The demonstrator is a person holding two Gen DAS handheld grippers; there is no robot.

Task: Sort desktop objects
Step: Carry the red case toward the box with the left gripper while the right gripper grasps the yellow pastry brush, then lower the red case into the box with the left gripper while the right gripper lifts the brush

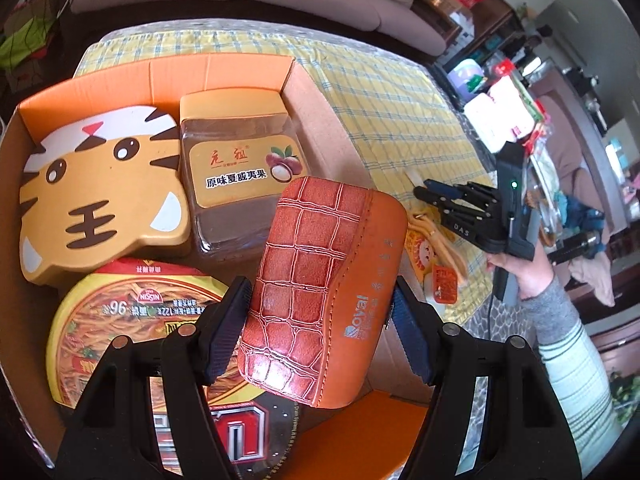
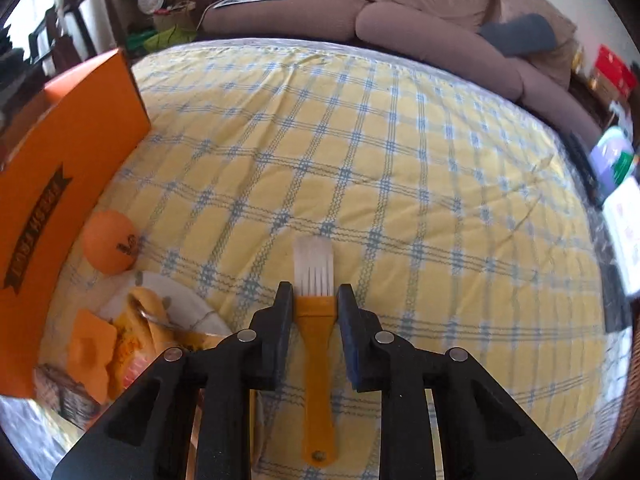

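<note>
**Glasses case held over the box while a brush waits between the other jaws**

The left gripper [image 1: 316,320] holds an orange-brown, crocodile-patterned glasses case [image 1: 324,284], its jaws about half open and pressed against the case's two long sides. The case hangs tilted over the near right part of an open orange cardboard box [image 1: 224,72]. Already in the box are a tiger-face tin [image 1: 104,196] at the far left, a jar of macadamia nuts [image 1: 240,176] to its right, and a Nissin noodle bowl [image 1: 132,320] in the near left.

To place the case well, it looks best to lower it into the free space to the right of the noodle bowl, level it, and open the jaws only once it rests, so it does not tip onto the jar.

The right gripper [image 2: 314,300] points down at the yellow checked tablecloth [image 2: 400,160]. A small brush [image 2: 316,320] with an orange handle and white bristles lies between its jaws, handle towards the near side. The jaws are narrowly open, close on either side of the brush's collar; whether they are pressing it cannot be told. An orange ball [image 2: 110,246] lies to the left, beside the box's outer wall.
</note>
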